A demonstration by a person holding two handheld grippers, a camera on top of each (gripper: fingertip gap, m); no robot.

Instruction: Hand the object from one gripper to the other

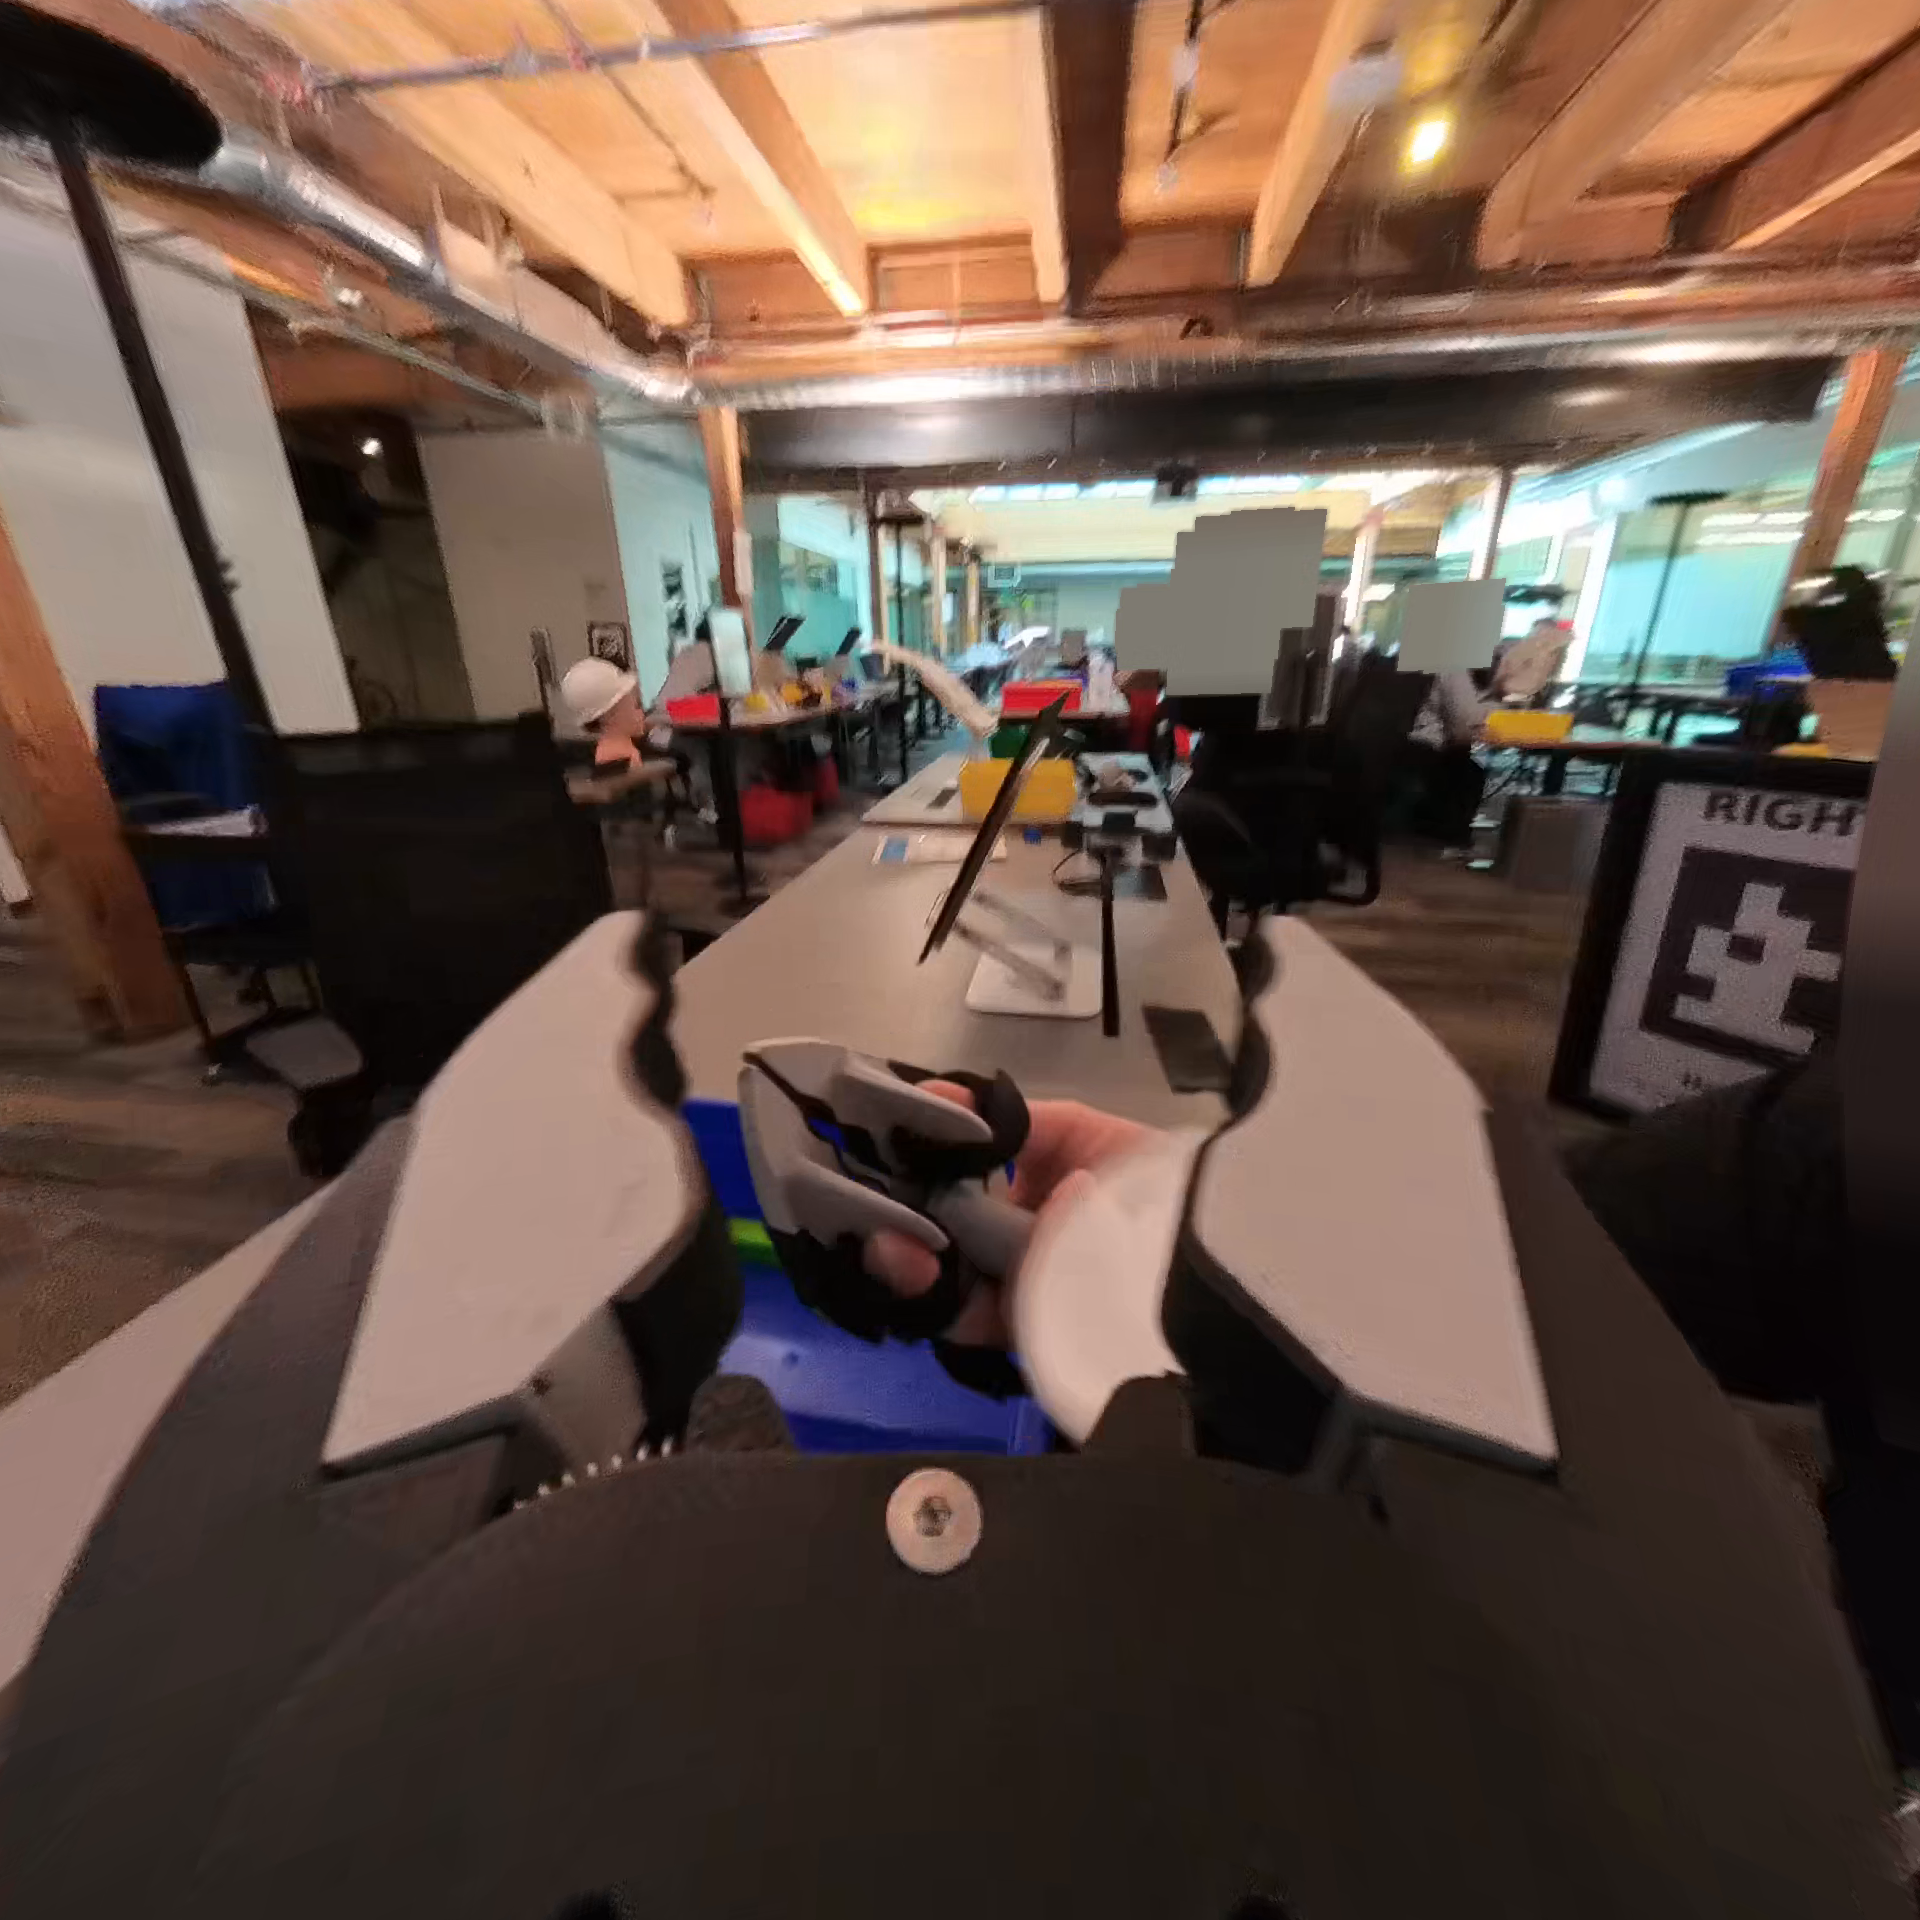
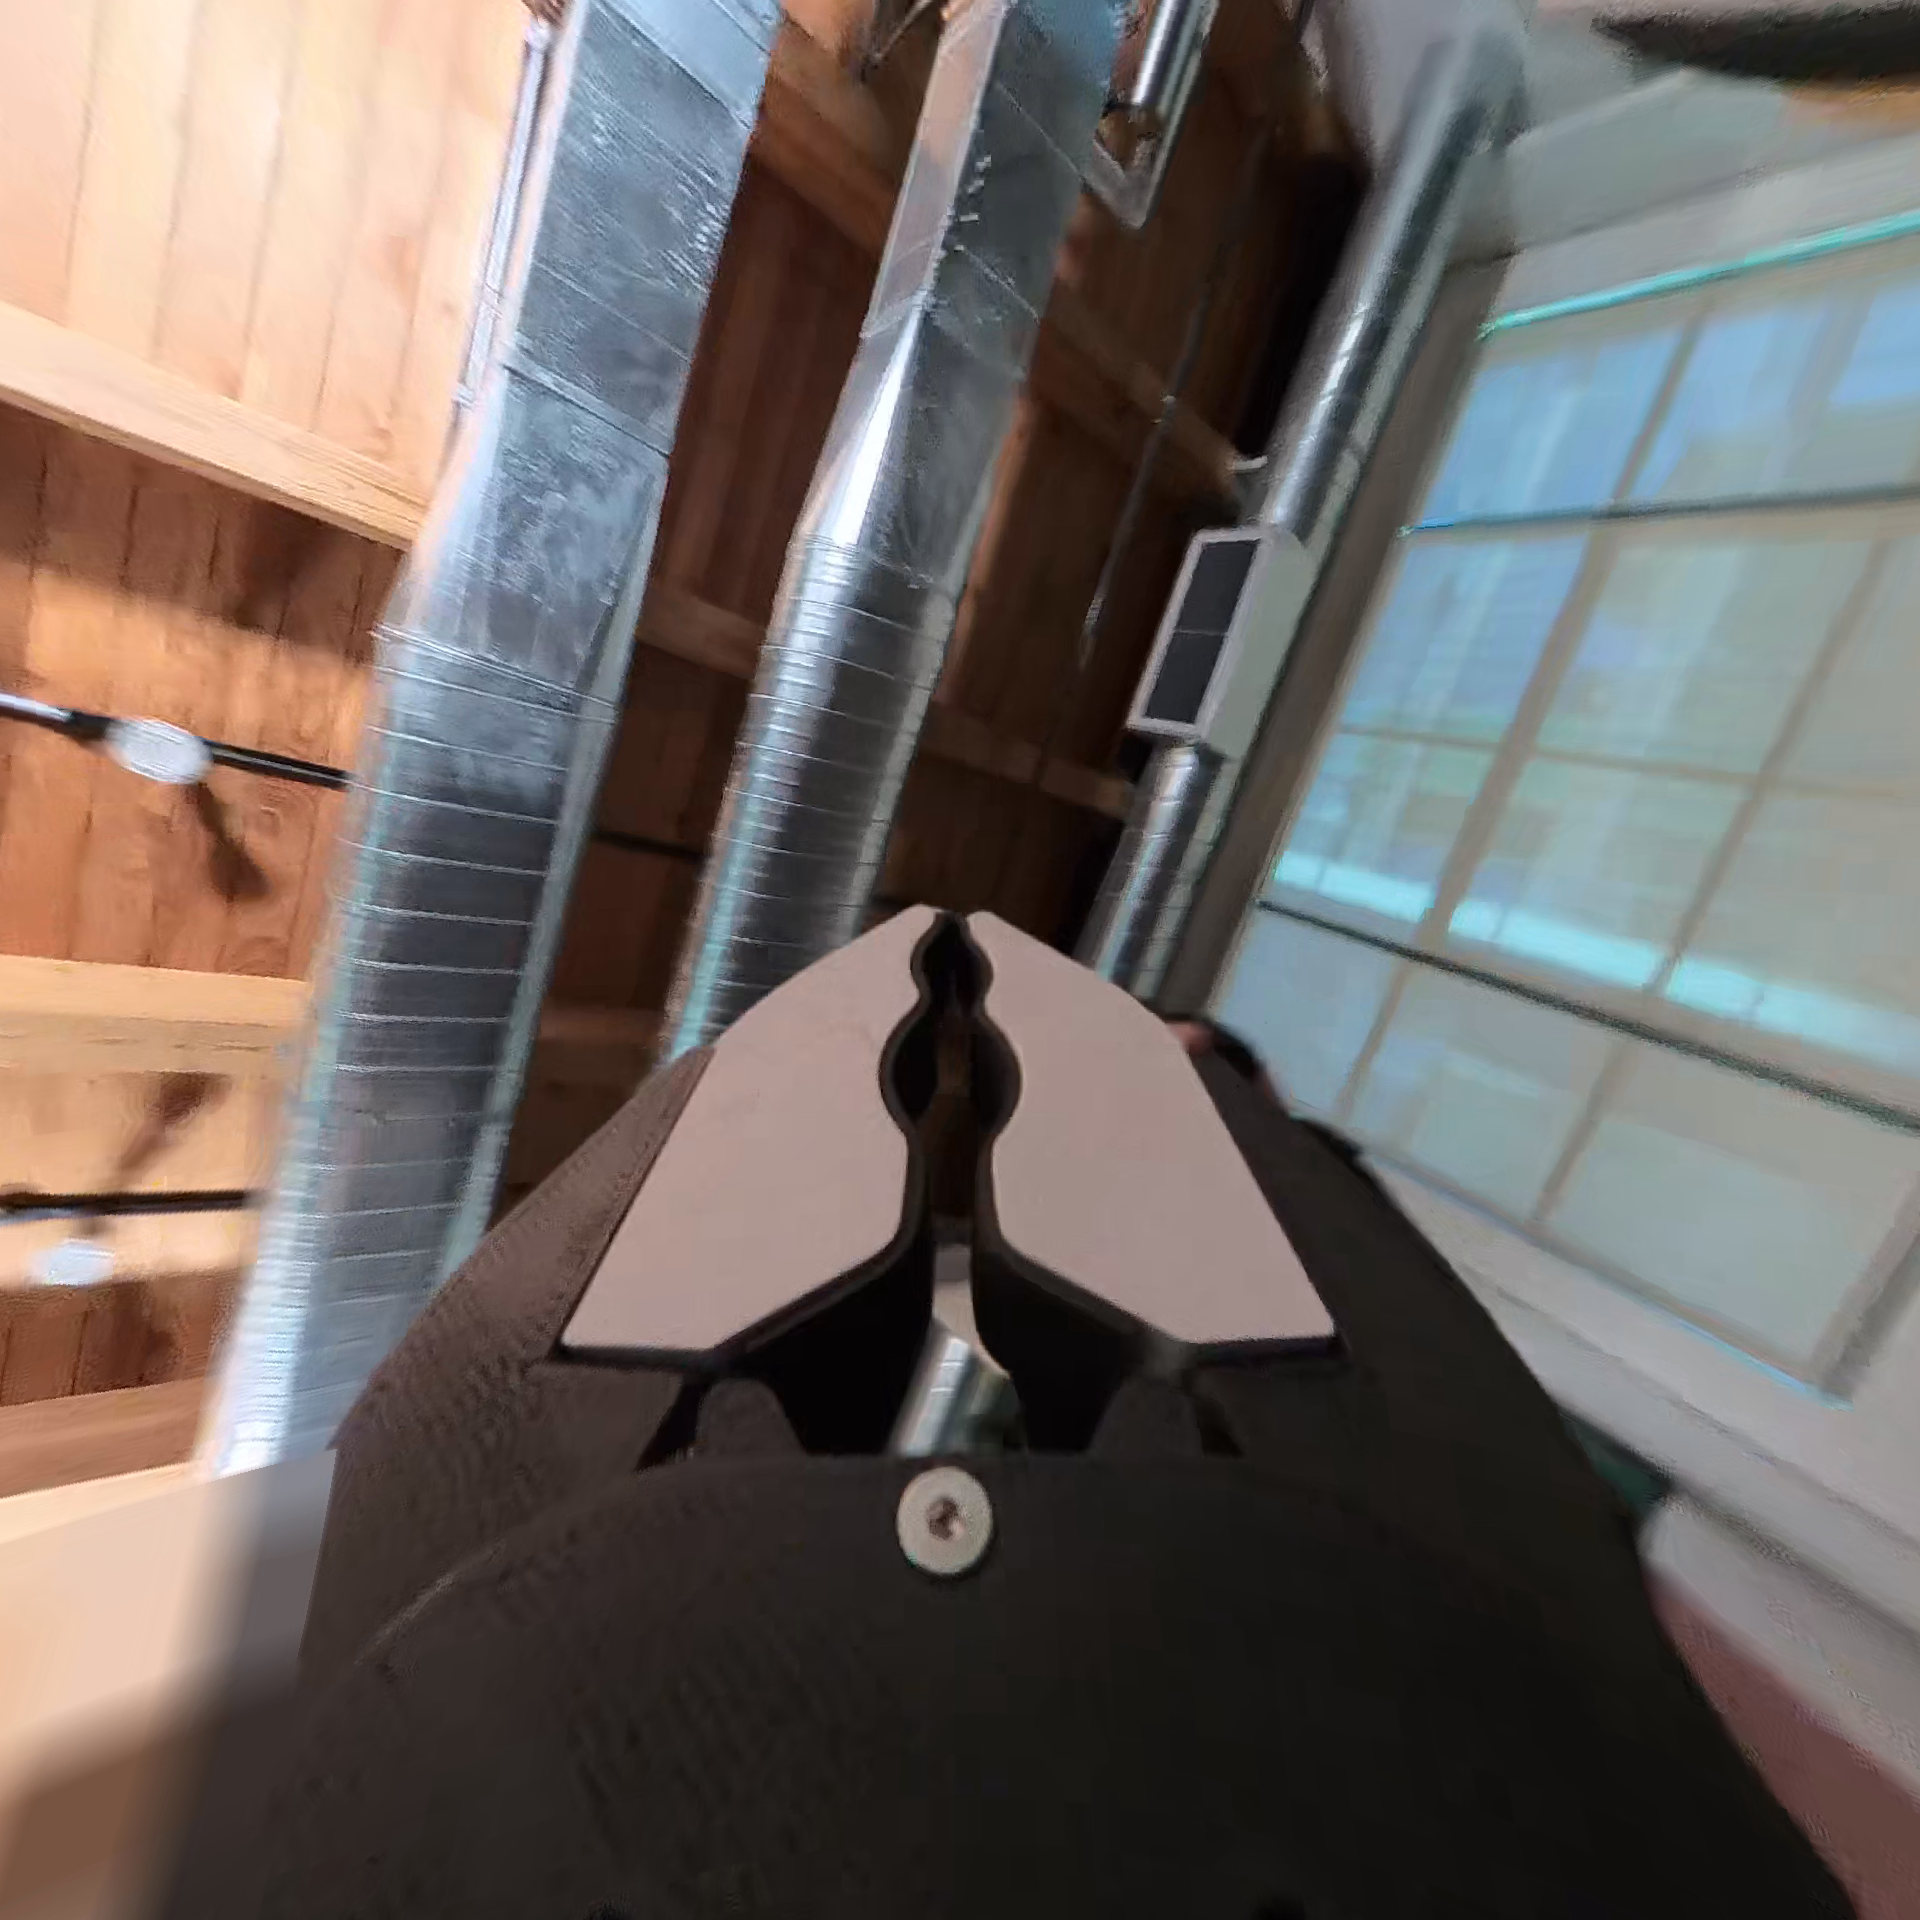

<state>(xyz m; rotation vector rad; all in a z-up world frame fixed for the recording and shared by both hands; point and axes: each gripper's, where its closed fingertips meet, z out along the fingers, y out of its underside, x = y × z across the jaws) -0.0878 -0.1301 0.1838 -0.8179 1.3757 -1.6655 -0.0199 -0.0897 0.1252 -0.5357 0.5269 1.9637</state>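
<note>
The left gripper (image 1: 951, 930) is released, its two grey-faced fingers (image 1: 540, 1174) spread wide apart. Nothing lies between them. Straight ahead of it and a little lower, framed in that gap, a bare hand (image 1: 1049, 1153) holds the right gripper (image 1: 769, 1070), whose tips point up and to the left gripper's left side. The two grippers are apart, not touching.

Below the right gripper, close under the left gripper's fingers, sits a blue bin (image 1: 894, 1382) with a strip of green (image 1: 750, 1236) showing at its left edge. Beyond both grippers a long grey tabletop (image 1: 831, 966) runs away, carrying a dark tilted screen on a stand (image 1: 987, 842) and, farther off, a yellow bin (image 1: 1013, 790). To the left gripper's right stands a black-and-white marker board (image 1: 1745, 935).

In its own view the right gripper (image 2: 951, 920) is clenched: the fingertips meet and only a narrow wavy slit stays dark between the grey pads (image 2: 790, 1143). It points steeply upward at silver ducts (image 2: 499, 727) on a wooden ceiling, with paned windows (image 2: 1610, 727) to its right.

The object itself cannot be picked out. Whether something thin sits in that slit, or lies in the blue bin, the blur does not let me tell.
</note>
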